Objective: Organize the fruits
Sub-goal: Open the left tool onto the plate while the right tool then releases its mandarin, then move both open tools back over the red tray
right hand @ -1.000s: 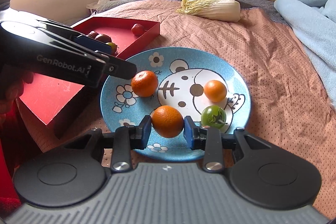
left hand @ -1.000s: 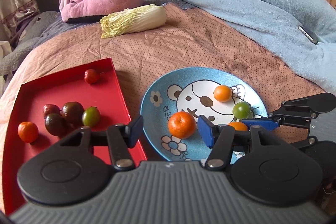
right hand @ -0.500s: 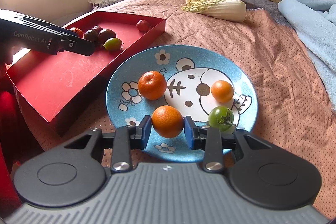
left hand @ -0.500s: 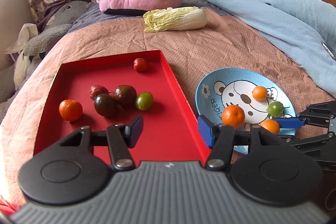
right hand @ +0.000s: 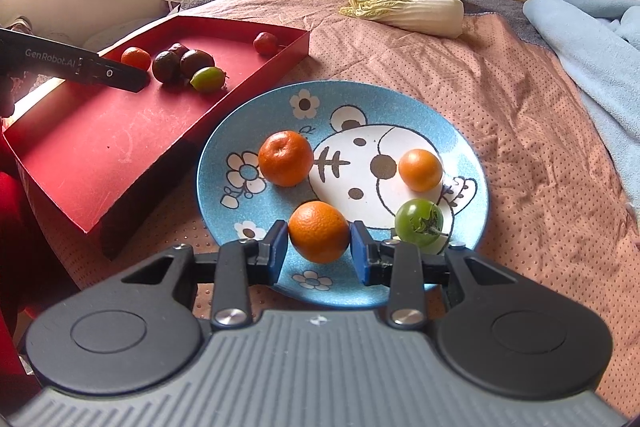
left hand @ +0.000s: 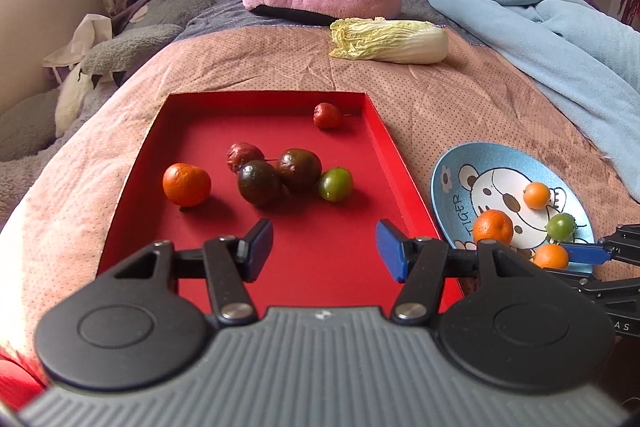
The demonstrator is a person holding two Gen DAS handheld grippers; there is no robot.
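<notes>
The round orange mandarin [right hand: 319, 231], pinched on the blue cartoon plate [right hand: 224, 147] by the right tongs [right hand: 319, 253], could slip out when lifted, while the left tongs [left hand: 324, 251] hang half-open and empty over the red tray [left hand: 320, 267].

Blue cartoon plate [right hand: 460, 147] on a bed holds two tangerines [right hand: 285, 157], a small orange tomato [right hand: 420, 169] and a green tomato [right hand: 419, 221]. Beside it, a red tray [left hand: 320, 259] holds six mixed fruits [left hand: 280, 171].
</notes>
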